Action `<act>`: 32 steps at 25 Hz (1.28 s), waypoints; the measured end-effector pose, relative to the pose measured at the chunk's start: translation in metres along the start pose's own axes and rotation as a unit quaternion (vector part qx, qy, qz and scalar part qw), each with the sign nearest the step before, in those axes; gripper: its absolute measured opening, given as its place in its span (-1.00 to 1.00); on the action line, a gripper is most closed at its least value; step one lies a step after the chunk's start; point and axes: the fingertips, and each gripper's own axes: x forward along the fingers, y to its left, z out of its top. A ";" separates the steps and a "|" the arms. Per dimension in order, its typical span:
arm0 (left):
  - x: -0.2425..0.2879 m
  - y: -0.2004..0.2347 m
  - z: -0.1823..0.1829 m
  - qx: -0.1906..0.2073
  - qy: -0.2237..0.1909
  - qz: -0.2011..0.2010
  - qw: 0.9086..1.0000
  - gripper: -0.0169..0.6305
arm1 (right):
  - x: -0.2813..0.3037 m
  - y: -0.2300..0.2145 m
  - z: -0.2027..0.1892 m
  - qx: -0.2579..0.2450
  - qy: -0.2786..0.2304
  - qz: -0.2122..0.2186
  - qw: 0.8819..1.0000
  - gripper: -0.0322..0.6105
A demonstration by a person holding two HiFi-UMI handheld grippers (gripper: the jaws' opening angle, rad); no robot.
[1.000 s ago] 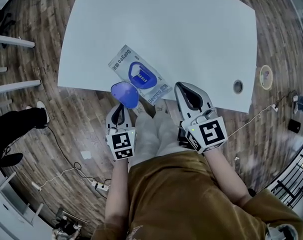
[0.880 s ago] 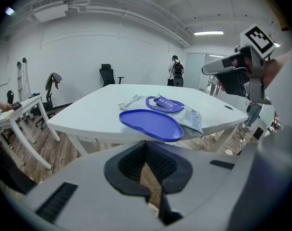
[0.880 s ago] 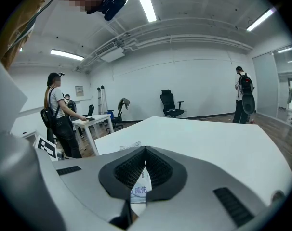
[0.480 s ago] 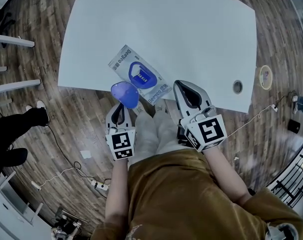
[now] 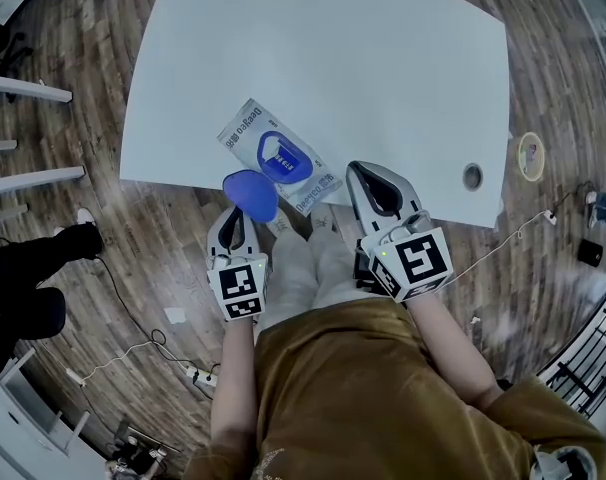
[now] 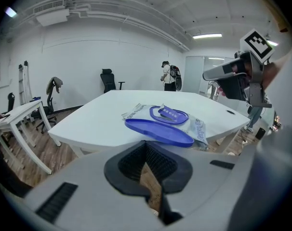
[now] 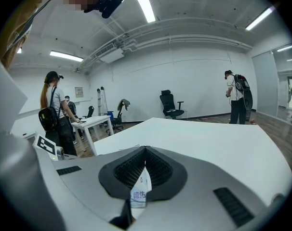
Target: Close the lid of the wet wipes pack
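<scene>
Table (image 5: 403, 68): wipes pack (image 5: 281, 156) lid (image 5: 250, 193) open; L tool (image 5: 233, 218), R tool (image 5: 371, 180) both clenched.

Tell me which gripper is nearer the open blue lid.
Left. The left gripper sits right by the lid; the right gripper lies farther right, beside the pack.

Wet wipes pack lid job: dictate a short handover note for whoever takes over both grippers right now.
Left gripper: jaws together, empty, close to the open lid, not gripping it.
Right gripper: jaws together, empty, beside the pack's near right corner.
Wet wipes pack: flat at the white table's near edge; its blue lid is flipped open, overhanging the edge toward the left gripper.
Done: nothing, the lid is not yet closed.
Left: fold the lid over the opening and press it shut.
</scene>
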 end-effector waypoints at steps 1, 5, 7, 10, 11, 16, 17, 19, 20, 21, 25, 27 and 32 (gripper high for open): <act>0.000 0.000 0.001 0.001 -0.001 0.000 1.000 -0.96 | -0.001 -0.001 0.000 0.001 0.000 -0.002 1.000 -0.88; 0.000 0.000 0.007 0.006 -0.005 -0.002 1.000 -0.96 | -0.001 -0.004 0.002 0.004 -0.002 -0.008 1.000 -0.88; 0.000 -0.001 0.010 0.008 -0.008 -0.002 1.000 -0.96 | -0.002 -0.005 0.006 0.003 -0.008 -0.009 1.000 -0.88; -0.001 -0.001 0.012 0.011 -0.011 -0.004 1.000 -0.96 | -0.002 -0.007 0.012 0.003 -0.016 -0.011 1.000 -0.88; -0.001 -0.001 0.013 0.012 -0.012 -0.004 1.000 -0.96 | -0.002 -0.007 0.012 0.003 -0.017 -0.011 1.000 -0.88; -0.002 0.001 0.018 0.014 -0.018 -0.003 1.000 -0.96 | -0.004 -0.010 0.016 0.005 -0.022 -0.018 1.000 -0.88; -0.003 0.001 0.018 0.014 -0.019 -0.003 1.000 -0.96 | -0.005 -0.010 0.016 0.006 -0.023 -0.019 1.000 -0.88; -0.004 0.002 0.020 0.015 -0.022 -0.001 1.000 -0.96 | -0.006 -0.009 0.017 0.005 -0.024 -0.019 1.000 -0.88; -0.004 0.003 0.022 0.015 -0.024 0.000 1.000 -0.96 | -0.006 -0.009 0.017 0.005 -0.025 -0.018 1.000 -0.88; -0.005 0.003 0.023 0.016 -0.025 0.001 1.000 -0.96 | -0.006 -0.008 0.018 0.004 -0.025 -0.018 1.000 -0.88; -0.006 0.003 0.031 0.020 -0.034 0.001 0.999 -0.96 | -0.007 -0.005 0.020 0.003 -0.028 -0.016 0.999 -0.88; -0.005 0.001 0.036 0.022 -0.039 0.000 0.999 -0.96 | -0.008 -0.006 0.022 0.002 -0.030 -0.016 0.999 -0.88; -0.007 -0.001 0.043 0.026 -0.045 -0.001 0.999 -0.96 | -0.011 -0.007 0.026 -0.003 -0.034 -0.016 0.999 -0.88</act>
